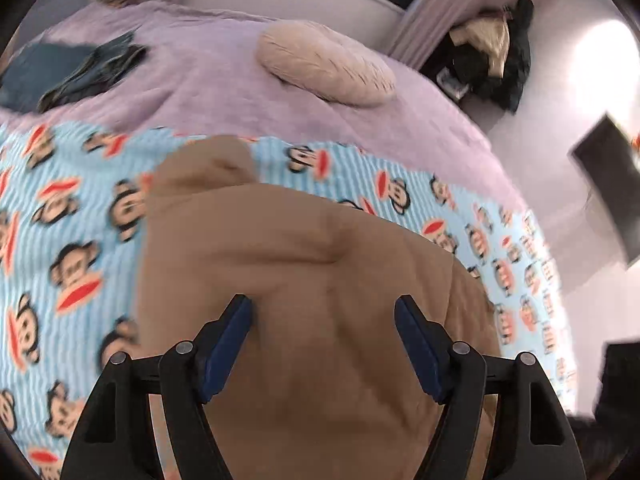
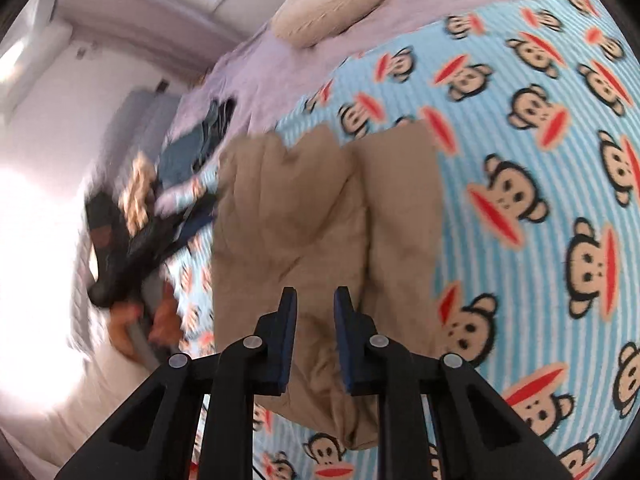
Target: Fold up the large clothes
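Note:
A tan garment [image 1: 300,264] lies on a blue striped blanket with monkey faces [image 1: 68,216] spread on the bed. My left gripper [image 1: 323,308] is open, its blue pads wide apart just above the garment. In the right wrist view the tan garment [image 2: 320,208] lies in long folded panels on the blanket [image 2: 540,160]. My right gripper [image 2: 316,300] hovers over the garment's near end with a narrow gap between its pads and nothing between them. The left gripper [image 2: 132,248] shows blurred at the left of that view.
A beige fluffy cushion [image 1: 326,62] rests on the lilac bedspread [image 1: 216,80] beyond the blanket. Dark blue clothes [image 1: 68,70] lie at the bed's far left. A dark pile of clothes [image 1: 496,52] sits by the wall at right. A black panel [image 1: 608,184] stands at the far right.

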The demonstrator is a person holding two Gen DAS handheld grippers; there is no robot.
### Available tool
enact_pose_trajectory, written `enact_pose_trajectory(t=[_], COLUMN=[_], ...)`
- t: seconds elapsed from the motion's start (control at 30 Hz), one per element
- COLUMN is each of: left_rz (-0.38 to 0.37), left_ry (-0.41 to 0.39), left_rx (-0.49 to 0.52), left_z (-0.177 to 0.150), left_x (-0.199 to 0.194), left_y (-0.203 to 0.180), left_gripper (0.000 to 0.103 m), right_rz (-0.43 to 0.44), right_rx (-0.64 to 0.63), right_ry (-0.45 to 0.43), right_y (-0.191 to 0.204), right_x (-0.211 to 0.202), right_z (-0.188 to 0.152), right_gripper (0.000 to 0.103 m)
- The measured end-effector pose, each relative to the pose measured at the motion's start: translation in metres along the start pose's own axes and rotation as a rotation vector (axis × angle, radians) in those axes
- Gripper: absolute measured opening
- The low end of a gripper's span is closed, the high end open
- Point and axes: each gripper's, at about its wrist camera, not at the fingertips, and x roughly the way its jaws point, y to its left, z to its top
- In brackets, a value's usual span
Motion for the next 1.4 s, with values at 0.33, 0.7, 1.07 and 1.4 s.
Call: enact_pose_trajectory(t=[0.33,0.7,1.07,1.4], left_rz=[0.119,0.131,0.235,0.284], left_ry=[0.049,0.054,0.127,0.167], left_rx=[0.172,0.151,0.055,-0.026], left_z=[-0.016,-0.022,-0.093,-0.137], left_x=[0.062,0.003,-0.086,-0.124], left_y=[-0.064,-0.057,0.0,0.018], left_gripper=[0.076,0.076,0.076,0.082], right_rz=[-0.117,-0.143,-0.249,-0.287], right_rx=[0.096,0.141,0.103,0.069], right_ry=[0.068,0.095,0.123,0.126], right_y=[-0.055,-0.047,-0.008,0.02], right_x=[0.048,0.07,0.042,0.013], right_z=[-0.053,-0.039,-0.027,-0.038], right_gripper=[0.017,0.017,0.022,0.028])
